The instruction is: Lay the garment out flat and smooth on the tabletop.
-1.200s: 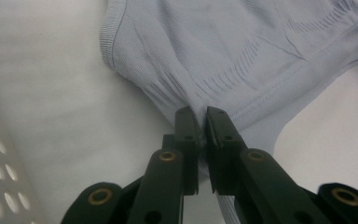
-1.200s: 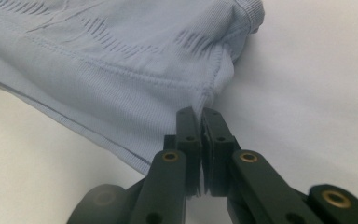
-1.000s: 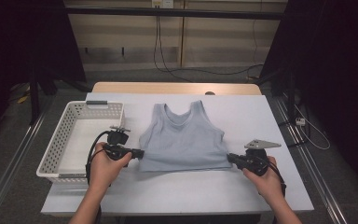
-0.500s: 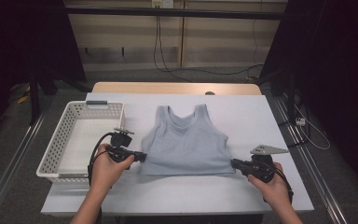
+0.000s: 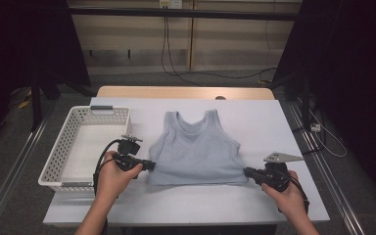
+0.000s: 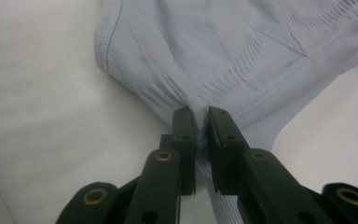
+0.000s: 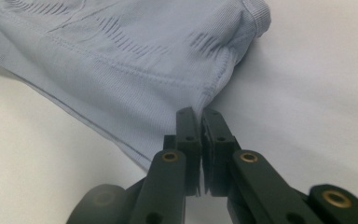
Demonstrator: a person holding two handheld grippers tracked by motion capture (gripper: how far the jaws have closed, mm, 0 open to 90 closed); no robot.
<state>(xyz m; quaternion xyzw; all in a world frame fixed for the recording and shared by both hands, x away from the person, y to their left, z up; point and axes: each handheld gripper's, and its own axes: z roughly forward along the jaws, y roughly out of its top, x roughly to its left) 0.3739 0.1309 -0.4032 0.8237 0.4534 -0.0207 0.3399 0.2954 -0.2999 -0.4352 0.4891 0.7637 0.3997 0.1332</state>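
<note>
dark curtains and a wood-panelled back wall frame a white table [image 5: 254,122], with black cables hanging down the wall behind it. on the table's middle lies a pale grey-blue tank top [image 5: 196,152], spread flat with its neck toward the far edge and its hem toward the near edge. the left gripper [image 5: 149,165] pinches the top's near left corner, its jaws drawn narrow onto the ribbed cloth, which bunches into small pleats between the pads in the left gripper view. the right gripper [image 5: 247,172] nips the near right corner the same way, jaws almost together with a fold of fabric caught between them. a white perforated basket [image 5: 58,156] sits on the left of the table, just beside the left hand [image 5: 110,176].
</note>
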